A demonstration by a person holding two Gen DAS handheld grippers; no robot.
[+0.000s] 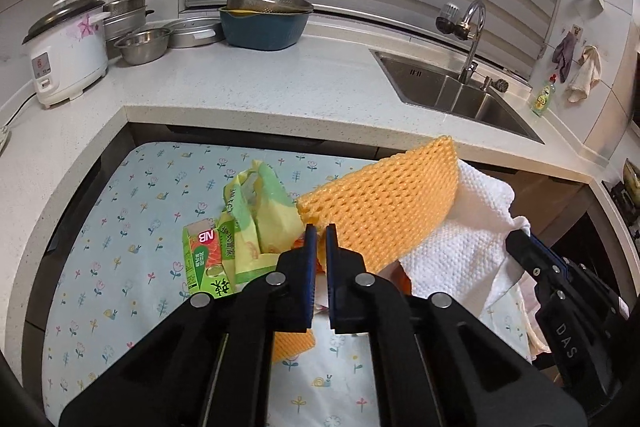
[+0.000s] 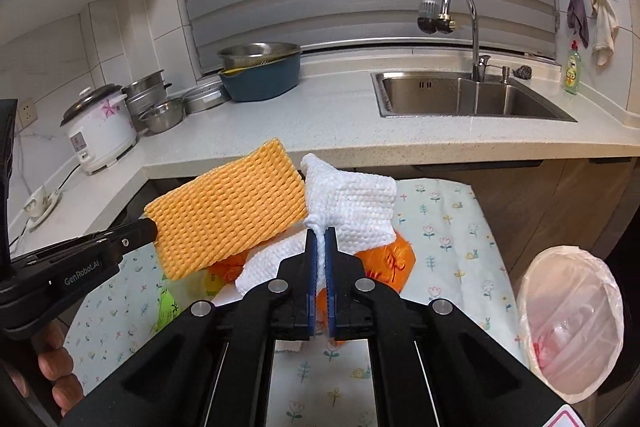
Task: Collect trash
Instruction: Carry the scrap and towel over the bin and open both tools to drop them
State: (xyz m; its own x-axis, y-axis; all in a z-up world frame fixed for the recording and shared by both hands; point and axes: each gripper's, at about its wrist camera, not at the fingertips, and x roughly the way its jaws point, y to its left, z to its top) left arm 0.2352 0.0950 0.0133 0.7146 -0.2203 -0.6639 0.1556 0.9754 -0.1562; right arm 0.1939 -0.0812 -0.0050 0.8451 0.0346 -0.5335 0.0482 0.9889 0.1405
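While both tools sit over the floral tablecloth (image 2: 452,227), we note the left gripper (image 1: 320,231) pinching an orange foam net (image 1: 384,203), lifted at frame centre. Our right gripper (image 2: 321,233) clamps a white paper towel (image 2: 352,203), also raised. Orange bag (image 2: 384,263) lies beneath. Lined bin (image 2: 572,323) stands lower right; green carton (image 1: 204,259) lower left.

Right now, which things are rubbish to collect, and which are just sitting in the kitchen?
For the job: orange foam net, white paper towel, green juice carton, yellow-green plastic bag, orange plastic bag, lined white bin.

Lying about: white rice cooker, blue basin, green dish-soap bottle.
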